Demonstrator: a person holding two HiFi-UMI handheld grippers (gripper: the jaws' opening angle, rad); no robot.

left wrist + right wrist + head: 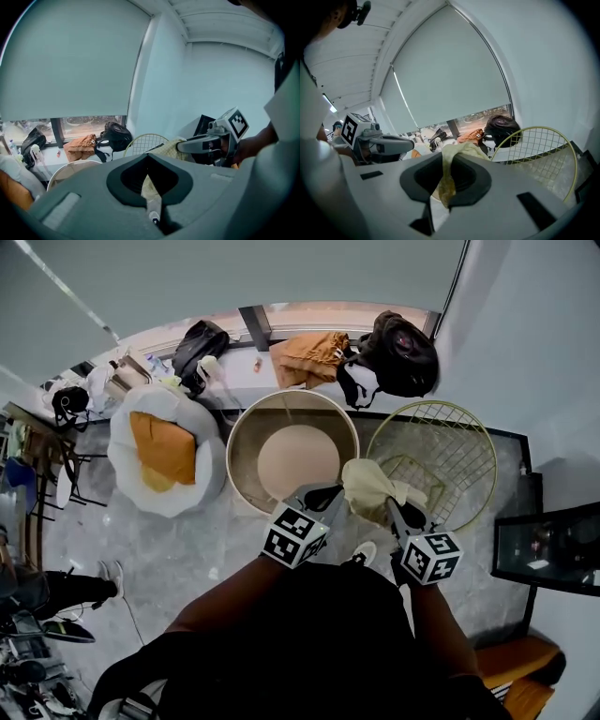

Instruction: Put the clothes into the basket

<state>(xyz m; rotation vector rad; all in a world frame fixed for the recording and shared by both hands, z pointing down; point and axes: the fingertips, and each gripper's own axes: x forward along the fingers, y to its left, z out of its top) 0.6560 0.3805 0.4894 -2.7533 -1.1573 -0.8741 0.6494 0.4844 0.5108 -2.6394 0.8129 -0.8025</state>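
A pale yellow garment (pixel 368 486) hangs bunched between my two grippers, above the gap between two baskets. My left gripper (pixel 341 491) is shut on its left end, and the cloth (pixel 172 146) runs out of the jaws (pixel 151 199) toward the other gripper. My right gripper (pixel 393 508) is shut on the right end; in its own view the cloth (pixel 462 152) drapes over the pinched jaws (pixel 443 192). A round beige basket (pixel 242 442) stands below to the left, and a yellow-green wire basket (pixel 473 442) to the right.
A white bag (pixel 127 460) with orange cloth in it stands left of the beige basket. On the window sill lie an orange garment (pixel 309 356) and a black backpack (pixel 405 352). A dark monitor (pixel 548 549) stands at the right; chairs and clutter fill the left.
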